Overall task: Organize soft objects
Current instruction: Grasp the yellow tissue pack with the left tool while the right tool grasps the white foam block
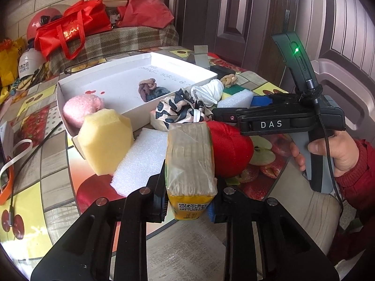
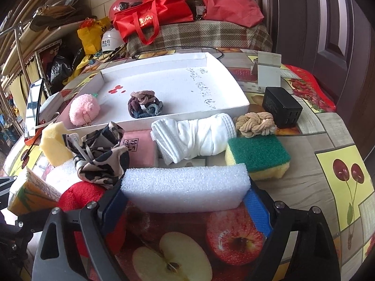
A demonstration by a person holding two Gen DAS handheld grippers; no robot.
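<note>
Now, the step: both grippers are picking up soft things to put in the white box [image 2: 236, 86].
Left gripper [image 1: 190, 201]: it pinches the tissue pack [image 1: 190, 161] tight, tipped down, near the table edge.
Right gripper [image 2: 187, 208]: its jaws stand wide on both sides of the white foam block [image 2: 185, 187]; the block lies on the table [image 2: 328, 140], just in front of the box.
Right hand [image 1: 332, 152]: it grips the handle, pointing down.
Next move: I think lift the pack into the box.
</note>
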